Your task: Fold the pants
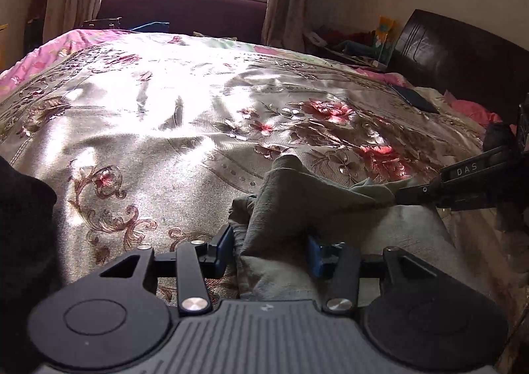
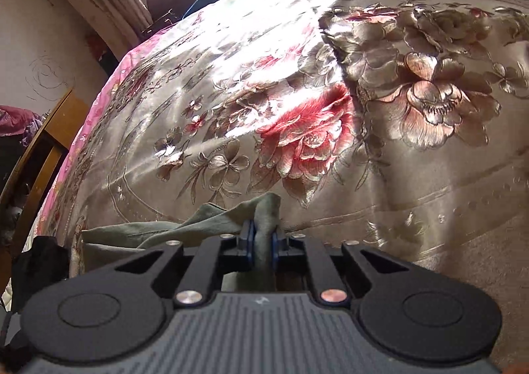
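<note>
Right hand-held gripper (image 2: 263,242) pinching pants (image 2: 211,220) | left hand-held gripper (image 1: 269,250) straddling pants

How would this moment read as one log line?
step: fold pants | left gripper: open around pants | right gripper: shut on pants | surface: floral bedspread

White letters "DAS" stand on the black arm of the right tongs (image 1: 401,194) (left wrist view only).
</note>
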### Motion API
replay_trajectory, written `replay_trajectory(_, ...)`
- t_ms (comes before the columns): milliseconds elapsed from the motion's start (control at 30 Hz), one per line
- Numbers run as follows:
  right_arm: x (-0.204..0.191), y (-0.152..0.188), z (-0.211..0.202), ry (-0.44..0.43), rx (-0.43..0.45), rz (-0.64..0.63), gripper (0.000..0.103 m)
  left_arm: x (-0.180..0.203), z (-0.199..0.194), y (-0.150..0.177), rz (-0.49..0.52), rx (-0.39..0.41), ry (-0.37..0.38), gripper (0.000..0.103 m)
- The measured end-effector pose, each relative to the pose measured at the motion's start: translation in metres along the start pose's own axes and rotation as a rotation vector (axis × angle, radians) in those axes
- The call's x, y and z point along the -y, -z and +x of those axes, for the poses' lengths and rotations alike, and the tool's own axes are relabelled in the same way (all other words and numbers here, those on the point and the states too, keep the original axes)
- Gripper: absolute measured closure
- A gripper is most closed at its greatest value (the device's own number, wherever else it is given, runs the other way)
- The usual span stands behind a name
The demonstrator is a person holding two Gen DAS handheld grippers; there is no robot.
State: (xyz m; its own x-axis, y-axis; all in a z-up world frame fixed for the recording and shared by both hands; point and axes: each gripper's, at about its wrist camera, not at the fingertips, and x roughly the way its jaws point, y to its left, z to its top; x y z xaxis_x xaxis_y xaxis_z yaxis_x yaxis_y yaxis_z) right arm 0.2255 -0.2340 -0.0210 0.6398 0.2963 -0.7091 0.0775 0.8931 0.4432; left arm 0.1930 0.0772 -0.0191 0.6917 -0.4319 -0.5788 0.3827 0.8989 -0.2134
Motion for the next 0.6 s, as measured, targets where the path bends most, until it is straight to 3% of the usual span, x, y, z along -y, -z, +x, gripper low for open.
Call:
replay_trajectory(100,-0.024,0.004,-0.036,0.127,0.146,-0.168,0.086,0.002,-0.026,0.007,0.066,0.046,-0.061,0.043)
replay_trajectory(167,-0.045,0.009,-0.052,0.077,0.189,-0.265,0.086,0.002,-0.034,0.014,0.083,0.029,-0.098,0.043)
replay_trajectory(300,-0.099,0.021,-0.030,-0.082,0.070,-0.435,0.084,0.006,-0.041,0.027,0.054,-0.005,-0.099,0.043)
replay_trajectory(400,-0.133,0.035,-0.002,-0.145,0.000,-0.552,0.084,0.014,-0.045,0.027,0.069,0.016,-0.121,0.043)
replay_trajectory(500,-0.150,0.044,0.020,-0.205,-0.059,-0.585,0.085,0.013,-0.041,0.024,0.060,0.020,-0.138,0.043)
replay_trajectory(600,-0.149,0.038,0.048,-0.141,-0.049,-0.547,0.089,0.013,-0.035,0.023,0.053,-0.003,-0.113,0.043)
